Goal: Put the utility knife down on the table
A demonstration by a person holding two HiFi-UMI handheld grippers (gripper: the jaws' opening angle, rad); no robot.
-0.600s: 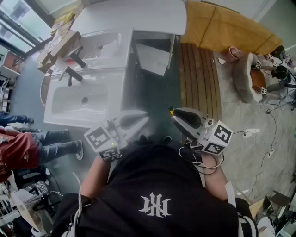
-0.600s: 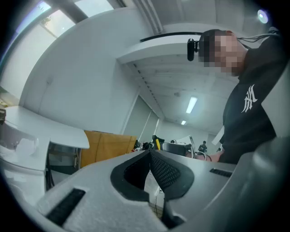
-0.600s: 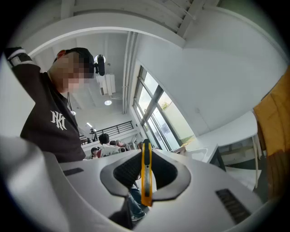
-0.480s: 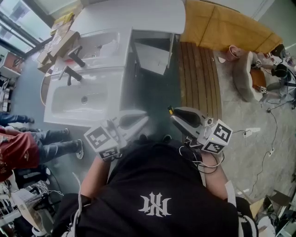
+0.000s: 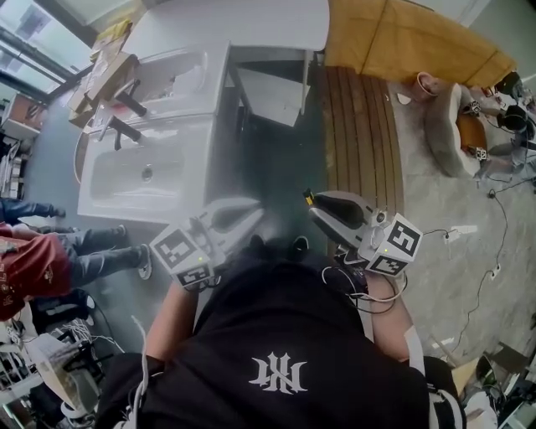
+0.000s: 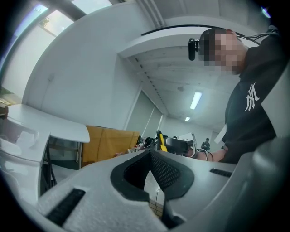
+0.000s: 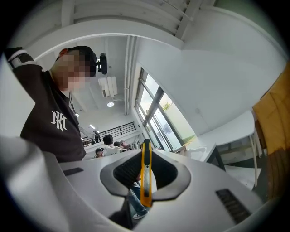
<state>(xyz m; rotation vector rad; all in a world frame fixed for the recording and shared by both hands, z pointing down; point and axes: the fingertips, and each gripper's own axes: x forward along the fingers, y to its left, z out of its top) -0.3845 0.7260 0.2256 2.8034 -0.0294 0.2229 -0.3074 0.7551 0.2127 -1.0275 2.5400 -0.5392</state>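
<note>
As right tool (image 7: 146,152) clamps utility knife (image 7: 145,179), table (image 5: 251,25) ahead

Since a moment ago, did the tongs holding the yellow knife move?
No, barely. The right tongs, shut on the utility knife, stay beside the near end of the wooden slats.

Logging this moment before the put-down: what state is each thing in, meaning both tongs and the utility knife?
Left tongs: shut, nothing between them.
Right tongs: shut on the utility knife.
Utility knife: clamped upright in the right tongs, held in the air, not yet on the table.
</note>
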